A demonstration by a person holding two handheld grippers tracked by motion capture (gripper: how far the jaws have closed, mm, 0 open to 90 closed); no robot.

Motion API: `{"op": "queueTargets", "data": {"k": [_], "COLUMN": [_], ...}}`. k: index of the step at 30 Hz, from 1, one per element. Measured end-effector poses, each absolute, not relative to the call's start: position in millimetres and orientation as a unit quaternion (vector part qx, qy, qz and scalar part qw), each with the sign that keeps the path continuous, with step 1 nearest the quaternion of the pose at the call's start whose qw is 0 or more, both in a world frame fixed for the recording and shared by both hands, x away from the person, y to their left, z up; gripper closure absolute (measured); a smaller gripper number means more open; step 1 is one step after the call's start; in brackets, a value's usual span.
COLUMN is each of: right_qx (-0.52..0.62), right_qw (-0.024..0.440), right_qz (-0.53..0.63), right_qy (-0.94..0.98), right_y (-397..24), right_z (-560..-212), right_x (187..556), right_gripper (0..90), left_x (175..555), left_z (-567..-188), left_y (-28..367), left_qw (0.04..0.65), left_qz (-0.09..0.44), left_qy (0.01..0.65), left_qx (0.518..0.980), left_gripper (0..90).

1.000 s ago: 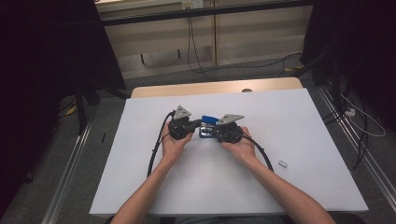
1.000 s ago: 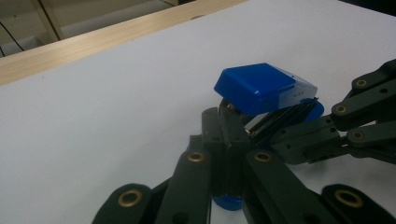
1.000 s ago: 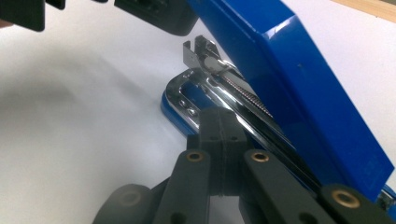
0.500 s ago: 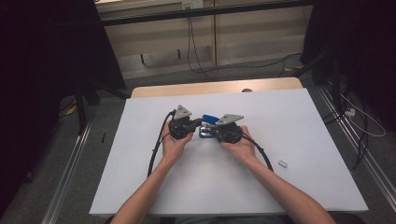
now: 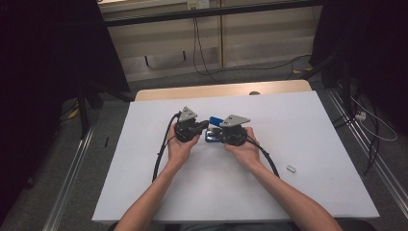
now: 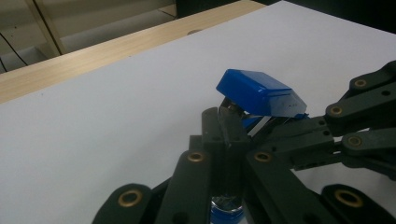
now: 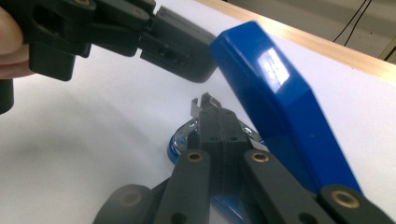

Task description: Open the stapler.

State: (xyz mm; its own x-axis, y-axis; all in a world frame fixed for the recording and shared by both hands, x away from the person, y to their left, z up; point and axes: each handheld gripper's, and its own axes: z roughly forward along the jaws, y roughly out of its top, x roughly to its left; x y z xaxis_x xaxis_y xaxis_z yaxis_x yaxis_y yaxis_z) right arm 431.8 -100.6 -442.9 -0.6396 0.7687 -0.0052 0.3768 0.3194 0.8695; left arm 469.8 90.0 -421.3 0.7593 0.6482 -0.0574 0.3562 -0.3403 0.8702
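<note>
I see the blue plastic stapler [image 5: 215, 129] near the middle of the white table sheet [image 5: 308, 125], between my two grippers, with its glossy top cover [image 7: 275, 98] swung up and open. My left gripper [image 5: 206, 126] has its jaws closed together on a thin metal part under that cover. My right gripper [image 7: 211, 113] also has its jaws closed flat against each other, pinching the silver metal staple rail [image 7: 201, 106] above the blue base [image 7: 175, 149]. A small silver piece [image 5: 290, 169] lies well apart on the sheet.
</note>
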Motion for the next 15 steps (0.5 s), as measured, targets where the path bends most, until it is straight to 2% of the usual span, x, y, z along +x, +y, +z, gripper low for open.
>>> {"op": "queueTargets", "data": {"k": [15], "right_qx": [0.37], "right_qw": [0.239], "right_qz": [0.455], "right_qy": [0.774], "right_y": [-88.3], "right_z": [-445.8], "right_x": [432.6], "right_gripper": [90.0], "left_x": [468.7], "left_z": [-420.1], "left_y": [89.5], "left_qw": [0.485], "left_qz": [0.15], "left_qy": [0.31], "left_qx": [0.804], "left_gripper": [90.0]}}
